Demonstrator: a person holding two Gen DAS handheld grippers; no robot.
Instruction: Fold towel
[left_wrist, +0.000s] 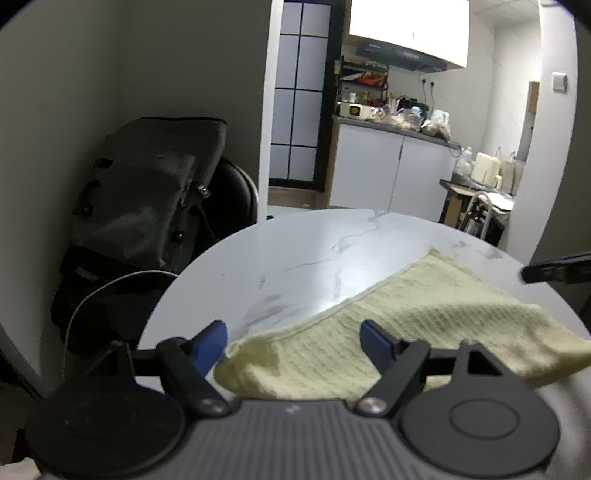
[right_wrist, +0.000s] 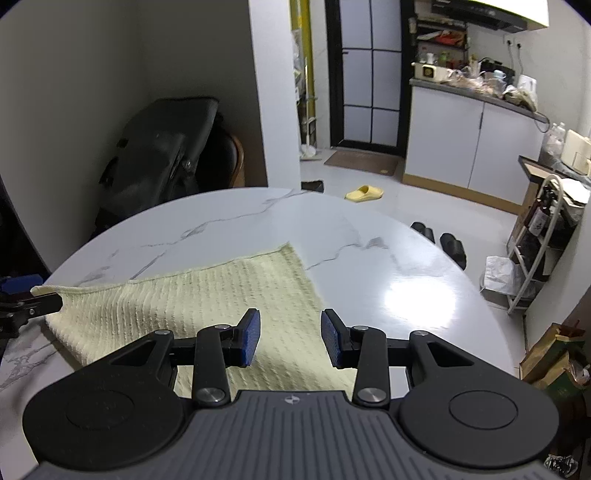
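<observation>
A pale yellow-green waffle-weave towel (left_wrist: 406, 310) lies on the round white marble table (left_wrist: 295, 254), with its near edge raised off the top. My left gripper (left_wrist: 293, 341) is open, its blue pads on either side of the towel's lifted near-left corner without closing on it. In the right wrist view the towel (right_wrist: 207, 295) spreads to the left and under my right gripper (right_wrist: 290, 338), which is open above the towel's near right edge. The left gripper's finger (right_wrist: 29, 306) shows at the towel's far-left corner. The right gripper's tip (left_wrist: 554, 271) shows at the right edge.
A black bag (left_wrist: 147, 199) leans on a chair by the wall, left of the table (right_wrist: 388, 280). On the floor beyond are a yellow slipper (right_wrist: 364, 193) and black slippers (right_wrist: 443, 240). A white rack (right_wrist: 543, 240) stands at the right. Kitchen cabinets (right_wrist: 472, 147) are behind.
</observation>
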